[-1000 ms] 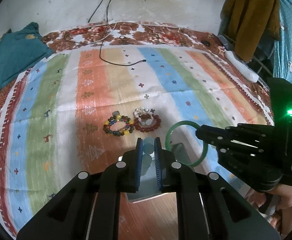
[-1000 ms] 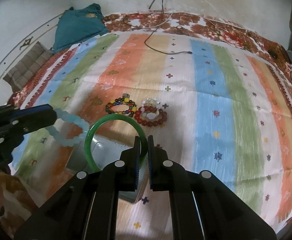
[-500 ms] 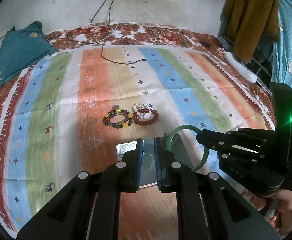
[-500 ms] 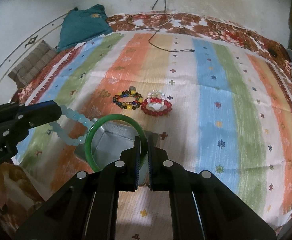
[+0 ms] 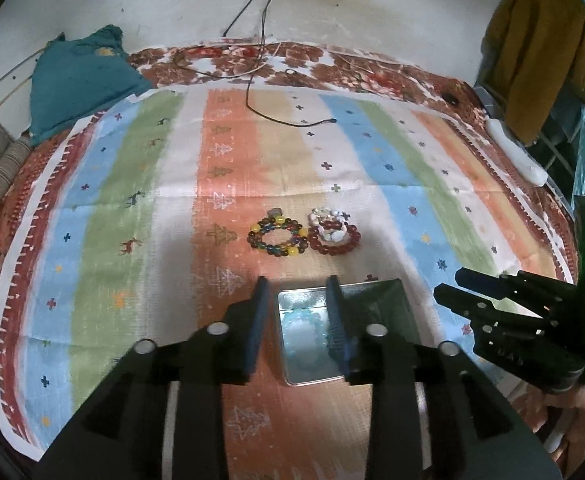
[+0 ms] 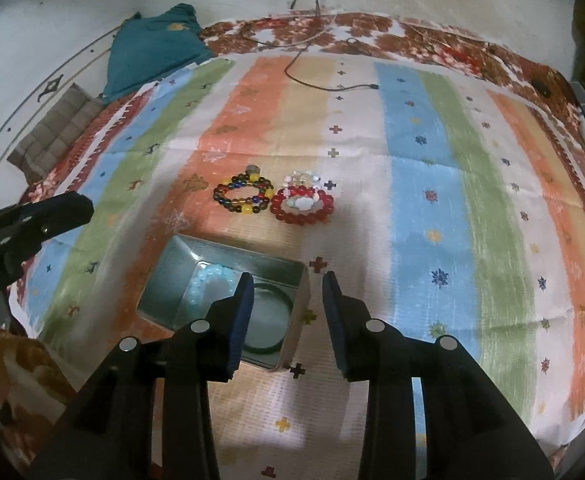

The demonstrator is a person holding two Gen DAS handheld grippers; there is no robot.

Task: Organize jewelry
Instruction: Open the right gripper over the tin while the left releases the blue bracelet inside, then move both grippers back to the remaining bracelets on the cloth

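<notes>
left wrist view: the left gripper (image 5: 297,308) hangs over a metal tin (image 5: 376,292) on a striped cloth (image 5: 132,208), its jaws opening and nothing pressed between the pads. a pale blue bead bracelet (image 5: 304,336) lies loose inside the tin, seen in the gap between the fingers and below them. beyond the tin, farther away on the orange stripe, a multicolour bead bracelet (image 5: 278,237) lies just left of a red bead bracelet (image 5: 334,237) with white beads (image 5: 328,216) at its far edge; the two rings touch or nearly touch. at the right edge the right gripper (image 5: 446,286) reaches in over the tin's right side, held by a hand (image 5: 584,420) low in the corner. a teal cushion (image 5: 80,76) sits at the far left, a black cable (image 5: 268,112) runs down from the wall.

right wrist view: the right gripper (image 6: 288,308) points down at the tin's (image 6: 160,280) near right corner, its jaws opening and holding nothing. a green bangle (image 6: 270,314) lies flat in the tin, partly behind the left finger; the blue bracelet (image 6: 208,280) lies just beside it on the left, also in the tin. the multicolour bracelet (image 6: 242,194) and red bracelet (image 6: 302,204) rest on the cloth (image 6: 432,184) beyond the tin, well clear of the fingers. the left gripper's (image 6: 84,208) tip pokes in from the left edge; how wide it stands cannot be told here.
</notes>
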